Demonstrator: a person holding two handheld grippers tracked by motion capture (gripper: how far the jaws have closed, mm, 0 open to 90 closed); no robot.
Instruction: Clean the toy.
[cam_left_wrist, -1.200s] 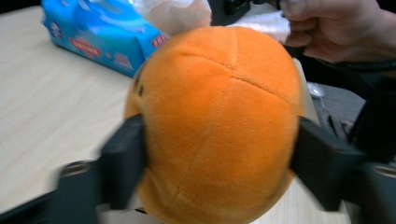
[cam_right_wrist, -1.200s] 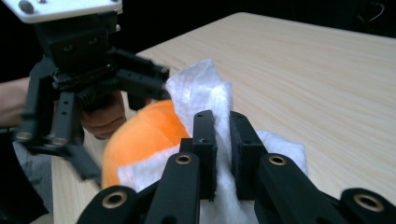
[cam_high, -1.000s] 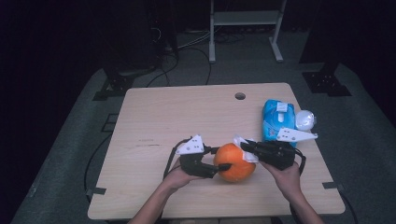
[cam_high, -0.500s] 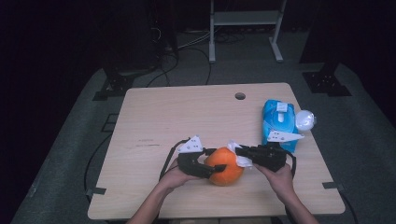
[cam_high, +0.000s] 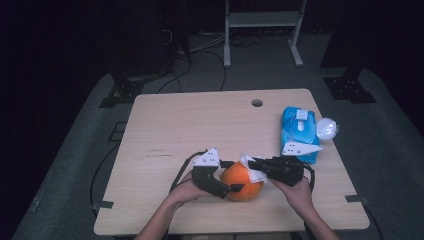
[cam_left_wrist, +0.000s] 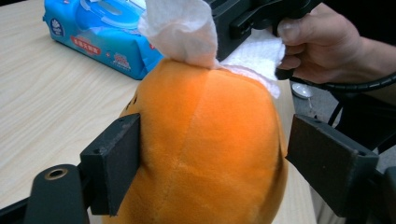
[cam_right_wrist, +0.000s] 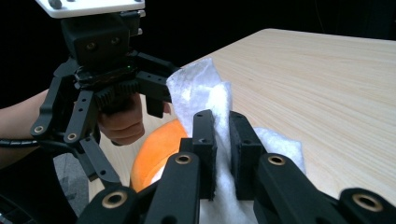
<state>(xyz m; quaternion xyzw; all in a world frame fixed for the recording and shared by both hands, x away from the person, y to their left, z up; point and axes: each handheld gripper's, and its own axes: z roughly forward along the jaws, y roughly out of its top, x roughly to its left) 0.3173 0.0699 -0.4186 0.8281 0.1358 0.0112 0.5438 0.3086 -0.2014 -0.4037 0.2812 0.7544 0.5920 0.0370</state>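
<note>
Two claws meet over an orange plush toy (cam_high: 242, 182) that sits near the front edge of the tabletop (cam_high: 200, 125), between the person's hands. The left claw (cam_high: 231, 176) has just been opening: in the left gripper view its black pads stand either side of the toy, one just at the plush, the other clear of it — no squeeze. The right claw (cam_right_wrist: 222, 140) is clamped on a white wipe (cam_right_wrist: 205, 93), which drapes over the top of the toy (cam_left_wrist: 205, 140); the wipe (cam_left_wrist: 184, 28) stands up in a crumpled peak there.

Behind the toy lies a blue pack of wet wipes (cam_left_wrist: 102, 32), flat on the tabletop, with a red label and a round logo; the writing is too small to read. From the high view the pack (cam_high: 299, 127) lies near the right edge with a white round thing (cam_high: 327, 129) just beside it, and a round hole (cam_high: 257, 103) shows in the tabletop further back.
</note>
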